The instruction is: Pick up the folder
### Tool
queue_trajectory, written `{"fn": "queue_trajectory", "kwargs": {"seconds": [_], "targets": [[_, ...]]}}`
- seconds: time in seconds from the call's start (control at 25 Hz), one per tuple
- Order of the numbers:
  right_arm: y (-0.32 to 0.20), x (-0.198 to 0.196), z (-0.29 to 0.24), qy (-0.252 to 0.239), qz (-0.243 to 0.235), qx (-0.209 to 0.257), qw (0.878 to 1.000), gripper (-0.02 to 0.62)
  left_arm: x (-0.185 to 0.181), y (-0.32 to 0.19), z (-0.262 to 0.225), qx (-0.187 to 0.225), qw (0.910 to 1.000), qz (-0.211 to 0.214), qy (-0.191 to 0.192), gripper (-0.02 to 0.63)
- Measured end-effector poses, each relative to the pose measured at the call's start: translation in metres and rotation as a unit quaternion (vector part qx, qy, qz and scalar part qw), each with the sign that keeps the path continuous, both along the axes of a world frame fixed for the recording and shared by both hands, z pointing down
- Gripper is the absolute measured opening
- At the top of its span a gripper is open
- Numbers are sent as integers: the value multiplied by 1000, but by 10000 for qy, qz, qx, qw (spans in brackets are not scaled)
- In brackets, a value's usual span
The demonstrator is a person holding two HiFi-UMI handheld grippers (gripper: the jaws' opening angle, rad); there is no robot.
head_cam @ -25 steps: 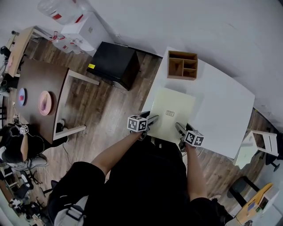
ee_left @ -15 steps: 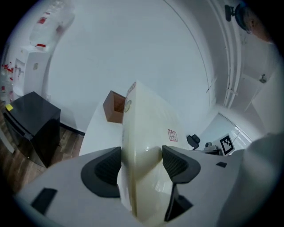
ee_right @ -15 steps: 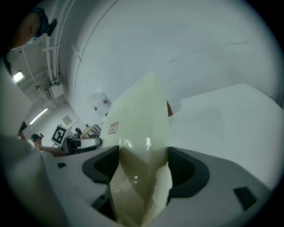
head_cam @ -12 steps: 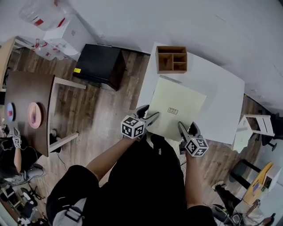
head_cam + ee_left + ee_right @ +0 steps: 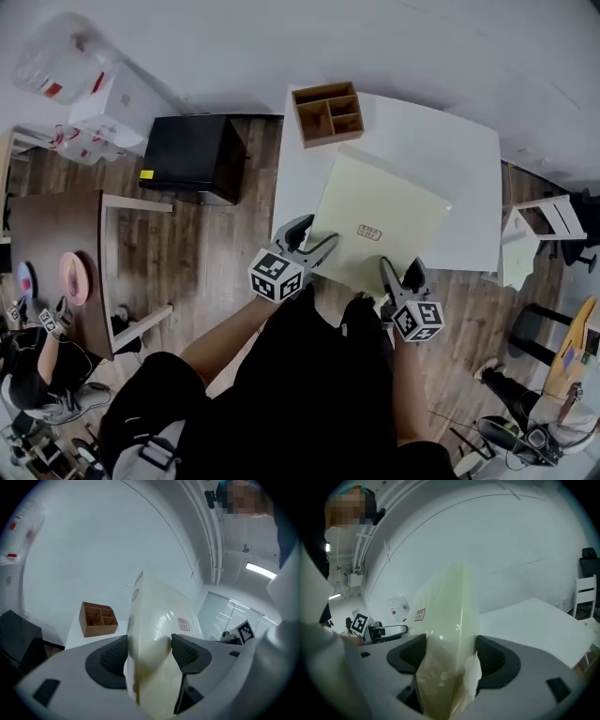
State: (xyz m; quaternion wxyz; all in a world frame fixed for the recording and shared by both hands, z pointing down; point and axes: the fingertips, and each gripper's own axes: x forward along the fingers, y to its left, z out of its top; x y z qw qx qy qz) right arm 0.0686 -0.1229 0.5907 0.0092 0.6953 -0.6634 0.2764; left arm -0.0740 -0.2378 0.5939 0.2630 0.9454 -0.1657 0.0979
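Note:
The folder [image 5: 380, 216] is a pale yellow-green plastic sleeve with a small red-printed label. It is lifted off the white table [image 5: 450, 150] and tilted up toward me. My left gripper [image 5: 319, 246] is shut on its near left edge, and the folder [image 5: 157, 620] fills the gap between both dark pads. My right gripper [image 5: 392, 274] is shut on the near right edge. There the folder [image 5: 450, 620] stands edge-on between the pads, with papers showing inside it.
A wooden desk organizer [image 5: 328, 112] with several compartments stands at the table's far left corner. A black box [image 5: 187, 157] sits on the wood floor to the left. White boxes [image 5: 112, 108] lie further left, and a white chair [image 5: 530, 234] stands at the right.
The folder has risen further off the table and tilted up, held in both grippers. The head view has swung, so the table and organizer sit more upright in the frame.

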Motion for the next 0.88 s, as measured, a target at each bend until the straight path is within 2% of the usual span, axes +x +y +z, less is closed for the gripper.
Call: {"fn": "queue_trajectory", "kwargs": {"seconds": [0.24,0.48,0.6,0.88], "targets": [[34,28,-18,274,-183,329,9989,343,26,40,-20,341,9994,-38,-68,298],[79,76,-17,190,-276,378,9987,342,73,88,-34,818,9962,-18,-302,299],[96,105,-20,87,-334,433,9985,343,100,108,-40,862,9955,-136,-359,298],[135,165,-23,205,-622,588,9961,342,153,156,-39,880,9940,-494,-432,299]]}}
